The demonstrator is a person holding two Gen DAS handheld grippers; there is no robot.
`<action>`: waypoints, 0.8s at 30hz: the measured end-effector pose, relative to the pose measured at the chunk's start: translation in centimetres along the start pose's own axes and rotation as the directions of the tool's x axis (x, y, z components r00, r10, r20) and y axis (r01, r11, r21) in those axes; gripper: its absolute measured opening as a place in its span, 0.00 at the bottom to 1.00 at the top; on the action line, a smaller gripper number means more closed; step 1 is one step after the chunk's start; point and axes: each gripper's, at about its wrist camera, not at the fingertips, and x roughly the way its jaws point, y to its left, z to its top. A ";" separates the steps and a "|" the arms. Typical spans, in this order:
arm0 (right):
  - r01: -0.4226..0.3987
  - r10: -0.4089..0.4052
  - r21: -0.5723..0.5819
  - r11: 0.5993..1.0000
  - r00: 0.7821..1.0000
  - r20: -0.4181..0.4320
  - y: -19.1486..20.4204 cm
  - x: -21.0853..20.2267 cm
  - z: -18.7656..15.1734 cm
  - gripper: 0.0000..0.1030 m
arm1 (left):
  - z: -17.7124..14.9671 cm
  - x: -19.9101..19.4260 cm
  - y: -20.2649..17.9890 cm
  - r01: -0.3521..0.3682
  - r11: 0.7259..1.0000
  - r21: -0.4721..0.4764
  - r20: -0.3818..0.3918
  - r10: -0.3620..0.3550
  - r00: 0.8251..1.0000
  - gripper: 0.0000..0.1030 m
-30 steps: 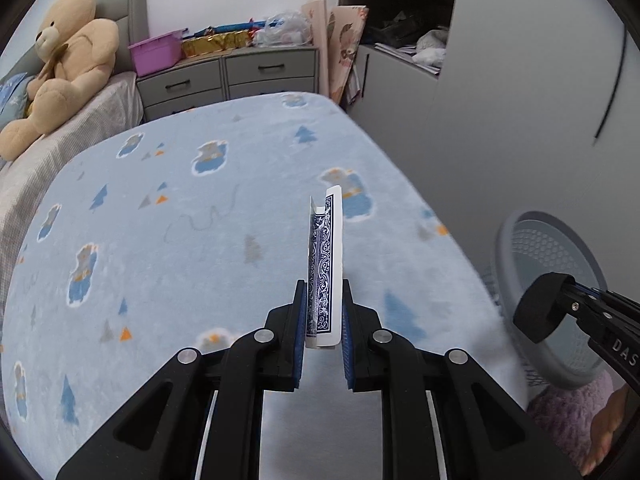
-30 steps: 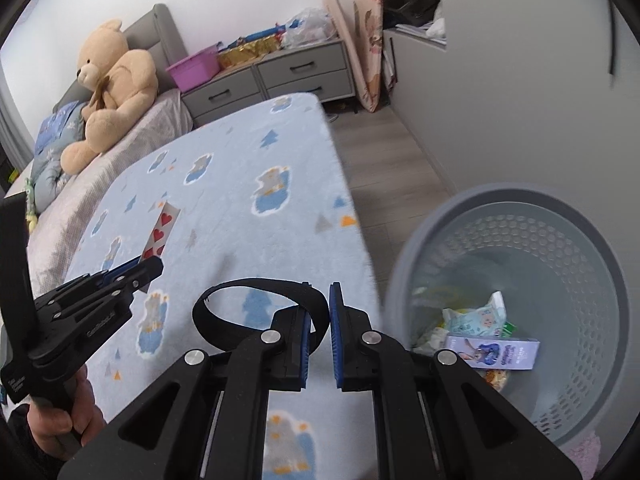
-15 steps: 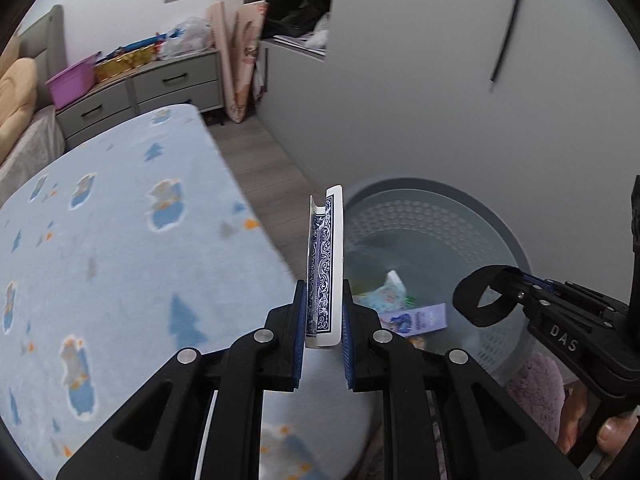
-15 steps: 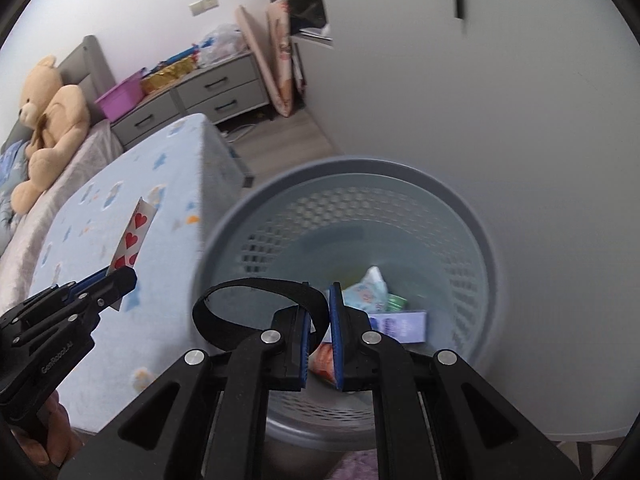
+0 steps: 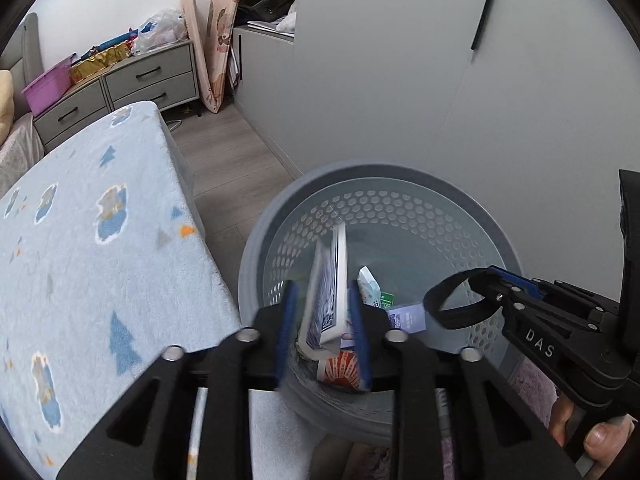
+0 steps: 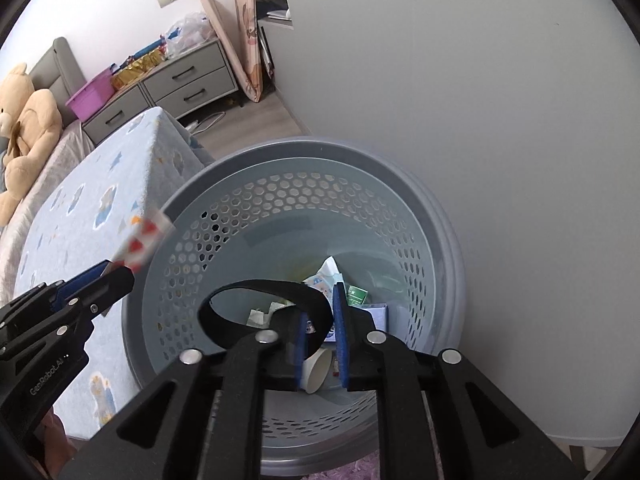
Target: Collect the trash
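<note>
Both grippers hang over a grey perforated basket (image 5: pixel 256 264) (image 6: pixel 440 224). My left gripper (image 5: pixel 322 308) is opening. A small stack of blue-backed playing cards (image 5: pixel 330 276) leans tilted and loose between its blue pads. The right wrist view shows that gripper (image 6: pixel 108 276) at the left, with the cards' red-heart faces (image 6: pixel 144 236) blurred. My right gripper (image 6: pixel 322 320) is opening too. A black band loop (image 6: pixel 272 292) still runs through the gap, not pinched. In the left wrist view the band (image 5: pixel 452 304) dangles from the right gripper (image 5: pixel 486 284).
Inside the basket lie a wipes packet (image 6: pixel 326 276), a purple box (image 5: pixel 408 316), a paper cup (image 6: pixel 318 370) and other scraps. A bed with a light-blue blanket (image 5: pixel 100 240) borders the basket on the left. A grey wall (image 6: pixel 500 120) stands right behind it. Drawers (image 5: pixel 152 76) stand farther back.
Both grippers swung from over the bed to above the basket. Their jaws have parted. The cards, held upright before, now lean loose, and the band sits slack.
</note>
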 end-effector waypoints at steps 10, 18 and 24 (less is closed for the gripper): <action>-0.016 0.016 0.013 1.000 1.000 0.022 -0.5 -0.5 -0.2 0.49 | 0.2 -0.8 0.3 -0.045 0.999 -0.023 0.023 0.045 0.999 0.52; -0.026 0.026 0.019 0.999 0.999 0.022 -0.5 -0.7 -0.6 0.52 | 0.2 -1.2 0.3 -0.063 0.998 -0.026 0.028 0.064 0.998 0.55; -0.034 0.033 0.028 0.999 0.999 0.030 -0.6 -1.1 -0.8 0.55 | 0.3 -1.4 0.3 -0.074 0.997 -0.026 0.031 0.074 0.997 0.58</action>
